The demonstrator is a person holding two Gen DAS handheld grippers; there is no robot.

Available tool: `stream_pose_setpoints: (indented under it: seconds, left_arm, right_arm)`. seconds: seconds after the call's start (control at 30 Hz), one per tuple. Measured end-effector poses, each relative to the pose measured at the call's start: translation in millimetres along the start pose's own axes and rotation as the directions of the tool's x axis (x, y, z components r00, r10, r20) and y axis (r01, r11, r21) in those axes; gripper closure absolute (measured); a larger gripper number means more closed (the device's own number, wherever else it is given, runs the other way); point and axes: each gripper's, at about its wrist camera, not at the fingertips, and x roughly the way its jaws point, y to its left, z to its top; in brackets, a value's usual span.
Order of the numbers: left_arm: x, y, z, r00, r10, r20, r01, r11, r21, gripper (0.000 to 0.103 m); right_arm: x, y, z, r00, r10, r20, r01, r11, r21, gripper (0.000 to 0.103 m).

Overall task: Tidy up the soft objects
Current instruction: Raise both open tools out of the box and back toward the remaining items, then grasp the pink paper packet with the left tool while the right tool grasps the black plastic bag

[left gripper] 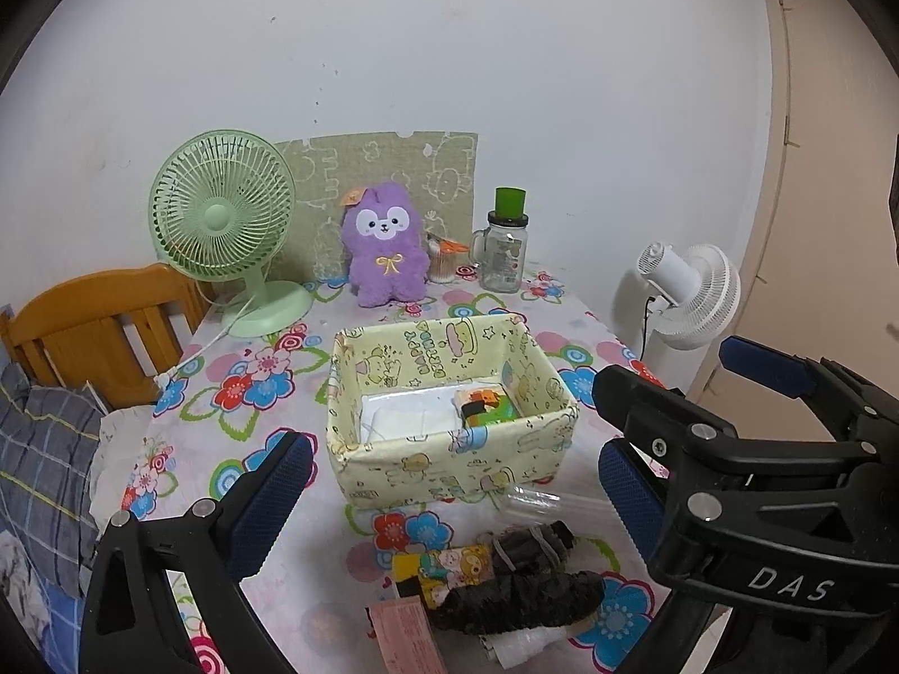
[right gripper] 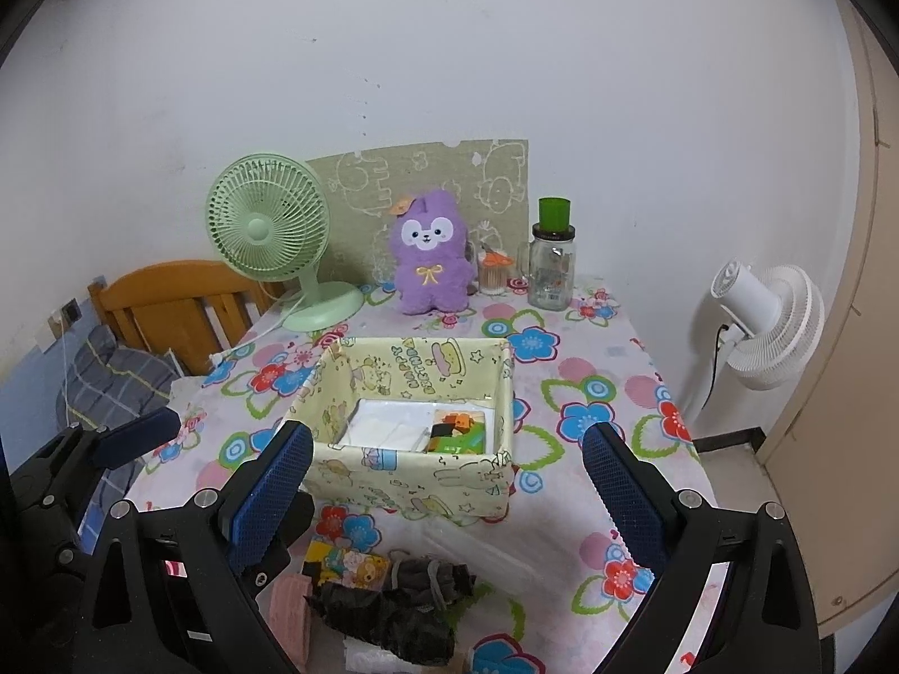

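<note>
Both grippers hang above the table's near edge with jaws spread wide and empty: the left gripper (left gripper: 455, 505) and the right gripper (right gripper: 449, 494). Just below them lie dark rolled socks (right gripper: 393, 601), near the edge. Beyond sits the yellow fabric box (right gripper: 416, 477), already holding folded items, with bare flowered tablecloth (right gripper: 590, 393) around it. At the wall stand a green fan (left gripper: 225, 224) and purple plush (left gripper: 385, 247).

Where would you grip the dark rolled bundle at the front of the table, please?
Grip the dark rolled bundle across its thick middle, coming from above. It lies flat and long across the table, so open tongs can likely straddle its short width.
</note>
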Motion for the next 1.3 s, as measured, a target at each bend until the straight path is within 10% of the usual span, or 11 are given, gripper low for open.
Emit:
stream_pose_setpoints:
  seconds: [1.3]
  left_arm:
    - [29.7,8.8,-71.3,0.992,-0.015,-0.129,0.013,1.0,-0.017,0.0]
  right_arm:
    - [33.1,11.7,-73.5,0.991,0.047,-0.124,-0.05,0.998,-0.023,0.009]
